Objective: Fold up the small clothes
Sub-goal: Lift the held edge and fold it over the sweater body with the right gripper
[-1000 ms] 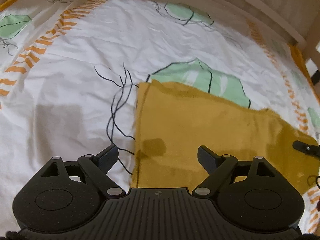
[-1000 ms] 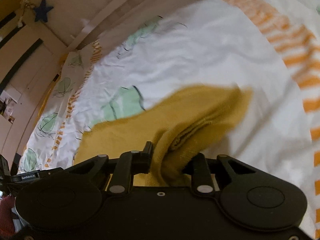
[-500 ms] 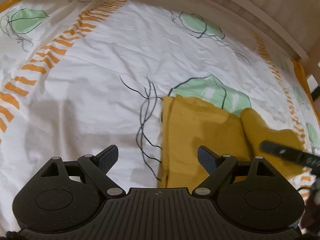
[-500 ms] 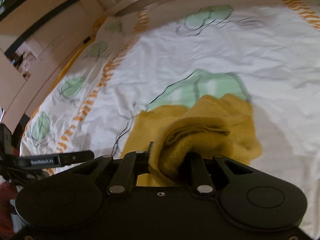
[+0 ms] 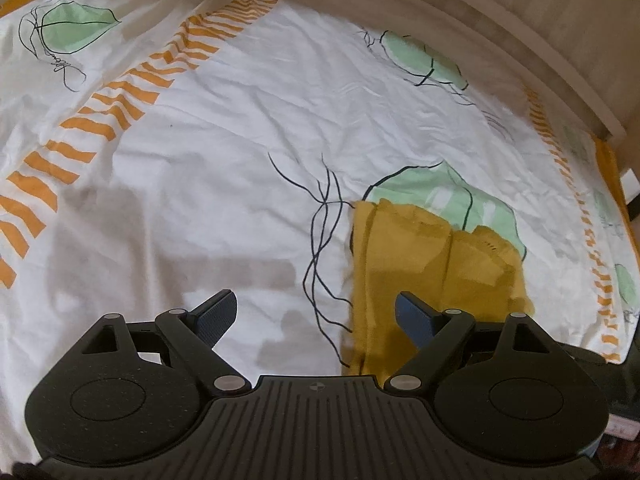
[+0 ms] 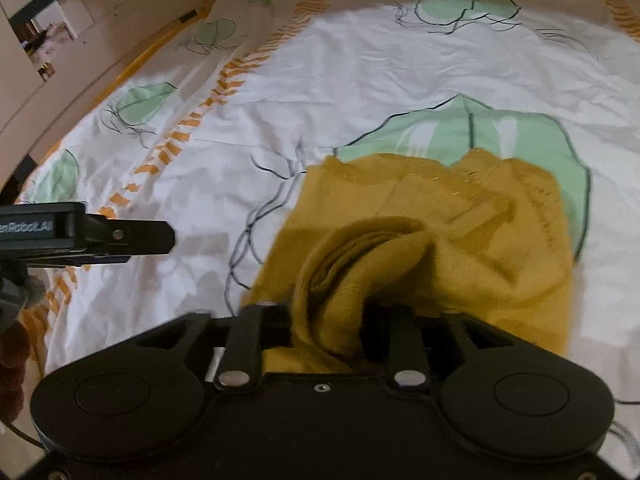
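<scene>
Cloth is bunching in the right gripper point(image 6: 328, 320), whose jaws are clamping tight on a thick gathered wad of the mustard garment point(image 6: 440, 240) at 6 o'clock in the right wrist view. Compared with a second ago, when the garment was lying spread wide toward the right, the right gripper is now carrying its far end over the rest, so the garment is reading as a narrower doubled stack; the fold is looking nearly closed but the held edge is not yet laid down. The left gripper point(image 5: 316, 316) is hanging wide apart with nothing between its fingers, its right finger over the garment's near edge, its left finger over bare bedsheet point(image 5: 200, 160). In the left wrist view the garment is sitting at 4 o'clock, its far edge overlapping the green leaf print point(image 5: 440, 196). Beyond, at 12 to 2 o'clock, the wooden bed frame point(image 5: 520, 40) is bordering the sheet. Judgement: release and flattening are coming next; the wad may spring open crooked.
</scene>
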Demonstrator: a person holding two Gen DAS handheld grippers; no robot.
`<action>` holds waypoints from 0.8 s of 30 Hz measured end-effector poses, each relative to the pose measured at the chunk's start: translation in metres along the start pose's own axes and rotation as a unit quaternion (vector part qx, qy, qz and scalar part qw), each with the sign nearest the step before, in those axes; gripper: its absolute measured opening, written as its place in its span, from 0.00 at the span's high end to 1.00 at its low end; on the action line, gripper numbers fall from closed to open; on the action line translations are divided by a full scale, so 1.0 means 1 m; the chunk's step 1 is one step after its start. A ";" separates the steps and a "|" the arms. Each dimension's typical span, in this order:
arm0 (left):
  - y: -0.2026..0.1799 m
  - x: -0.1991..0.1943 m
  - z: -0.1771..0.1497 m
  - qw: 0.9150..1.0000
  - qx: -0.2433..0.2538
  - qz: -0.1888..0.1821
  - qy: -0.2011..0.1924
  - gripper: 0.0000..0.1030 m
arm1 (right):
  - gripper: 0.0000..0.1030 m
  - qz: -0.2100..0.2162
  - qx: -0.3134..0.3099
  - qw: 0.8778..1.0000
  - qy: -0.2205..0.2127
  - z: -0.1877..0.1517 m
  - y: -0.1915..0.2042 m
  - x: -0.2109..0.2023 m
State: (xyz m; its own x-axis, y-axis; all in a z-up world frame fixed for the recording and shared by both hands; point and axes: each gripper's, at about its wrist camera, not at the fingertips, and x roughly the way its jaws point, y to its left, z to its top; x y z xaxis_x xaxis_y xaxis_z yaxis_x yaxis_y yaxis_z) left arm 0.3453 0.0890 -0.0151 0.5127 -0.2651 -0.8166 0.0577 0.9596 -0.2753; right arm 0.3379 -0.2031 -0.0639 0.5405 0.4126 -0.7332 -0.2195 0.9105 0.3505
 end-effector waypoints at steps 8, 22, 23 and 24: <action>0.006 -0.003 0.001 1.000 -0.006 0.001 -0.003 0.16 | 0.27 0.010 -0.015 0.999 -0.040 -0.008 0.026 0.000; 0.032 -0.020 0.009 0.999 -0.039 0.002 -0.026 0.16 | 0.14 -0.064 -0.118 0.990 -0.040 -0.015 0.071 0.027; 0.034 -0.021 0.010 0.999 -0.042 0.003 -0.028 0.16 | 0.14 -0.070 -0.130 0.988 -0.043 -0.017 0.075 0.028; 0.036 -0.022 0.011 0.999 -0.045 0.004 -0.030 0.16 | 0.14 -0.074 -0.138 0.987 -0.046 -0.018 0.079 0.029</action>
State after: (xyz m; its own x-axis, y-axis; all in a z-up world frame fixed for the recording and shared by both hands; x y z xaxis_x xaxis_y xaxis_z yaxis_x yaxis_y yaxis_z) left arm 0.3455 0.1303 -0.0017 0.5631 -0.2497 -0.7878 -0.0214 0.9486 -0.3159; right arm 0.3215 -0.1190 -0.0686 0.6521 0.2817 -0.7038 -0.3386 0.9389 0.0621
